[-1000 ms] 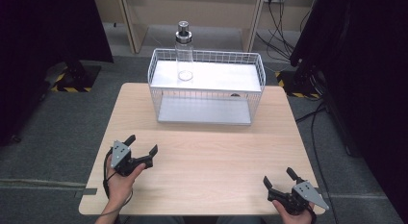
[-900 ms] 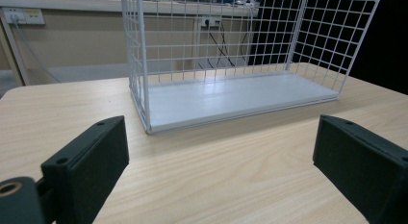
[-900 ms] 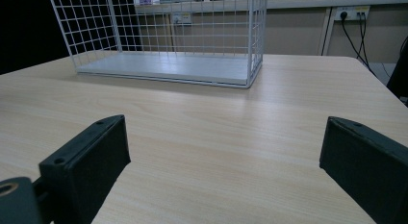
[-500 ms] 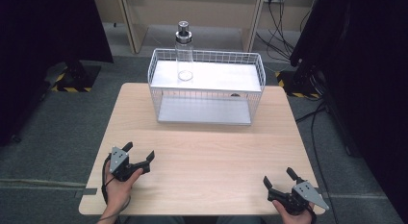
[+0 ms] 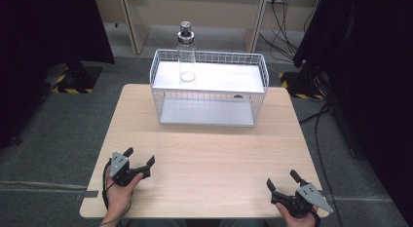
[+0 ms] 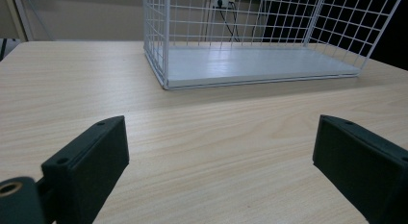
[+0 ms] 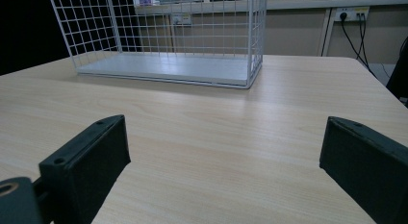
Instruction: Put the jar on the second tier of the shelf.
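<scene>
From the high view, the left gripper [image 5: 141,159] and the right gripper [image 5: 281,180] rest low at the near corners of the wooden table [image 5: 209,154], jaws spread wide and holding nothing; the white wire basket [image 5: 210,93] stands at the far edge, well apart from both, with a clear bottle [image 5: 186,54] upright in its back left corner; in the left gripper view, black jaws gape over bare wood, the basket [image 6: 250,70] ahead; the right gripper view shows the same, the basket [image 7: 168,65] ahead to the left.

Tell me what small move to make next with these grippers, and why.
Probably reach the left gripper forward toward the clear bottle standing on the upper shelf of the wire rack. Both grippers rest near the table's front edge, jaws open and holding nothing, and the bottle sits toward the rack's left side.
</scene>
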`<state>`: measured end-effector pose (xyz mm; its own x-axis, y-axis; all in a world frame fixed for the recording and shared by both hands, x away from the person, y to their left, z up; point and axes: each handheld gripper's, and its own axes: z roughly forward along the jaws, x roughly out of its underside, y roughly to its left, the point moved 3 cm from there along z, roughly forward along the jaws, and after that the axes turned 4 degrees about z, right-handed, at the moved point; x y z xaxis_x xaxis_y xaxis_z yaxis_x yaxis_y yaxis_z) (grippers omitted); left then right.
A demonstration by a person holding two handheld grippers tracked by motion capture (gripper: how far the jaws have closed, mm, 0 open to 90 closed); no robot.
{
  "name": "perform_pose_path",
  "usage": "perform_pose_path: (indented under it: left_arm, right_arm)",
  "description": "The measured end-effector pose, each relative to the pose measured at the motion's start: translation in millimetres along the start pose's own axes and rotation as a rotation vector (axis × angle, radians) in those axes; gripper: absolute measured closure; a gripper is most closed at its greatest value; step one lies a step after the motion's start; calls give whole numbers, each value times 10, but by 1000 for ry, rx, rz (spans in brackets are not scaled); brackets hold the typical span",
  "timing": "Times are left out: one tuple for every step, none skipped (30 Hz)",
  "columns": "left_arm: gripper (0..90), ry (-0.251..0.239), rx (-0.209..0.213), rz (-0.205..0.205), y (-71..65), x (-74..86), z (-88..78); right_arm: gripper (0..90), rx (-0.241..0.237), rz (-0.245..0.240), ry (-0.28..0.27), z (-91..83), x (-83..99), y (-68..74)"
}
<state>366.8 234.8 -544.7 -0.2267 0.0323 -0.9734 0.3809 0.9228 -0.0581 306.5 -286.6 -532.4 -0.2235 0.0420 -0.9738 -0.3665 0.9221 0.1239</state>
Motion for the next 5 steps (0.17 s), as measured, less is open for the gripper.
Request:
perform_pose_path:
  left_arm:
    - [48, -2, 0, 5, -4, 0, -2]
    - [48, -4, -1, 5, -9, 0, -3]
    - [48, -4, -1, 5, -11, 1, -3]
    - [47, -3, 0, 5, -12, 1, -3]
    - [44, -1, 1, 4, -11, 1, -3]
  right_arm:
    - [35, 0, 1, 1, 1, 0, 0]
    - [35, 0, 1, 1, 1, 0, 0]
    - [35, 0, 1, 1, 1, 0, -1]
    - [35, 0, 2, 1, 1, 0, -1]
    - [35, 0, 3, 1, 1, 0, -2]
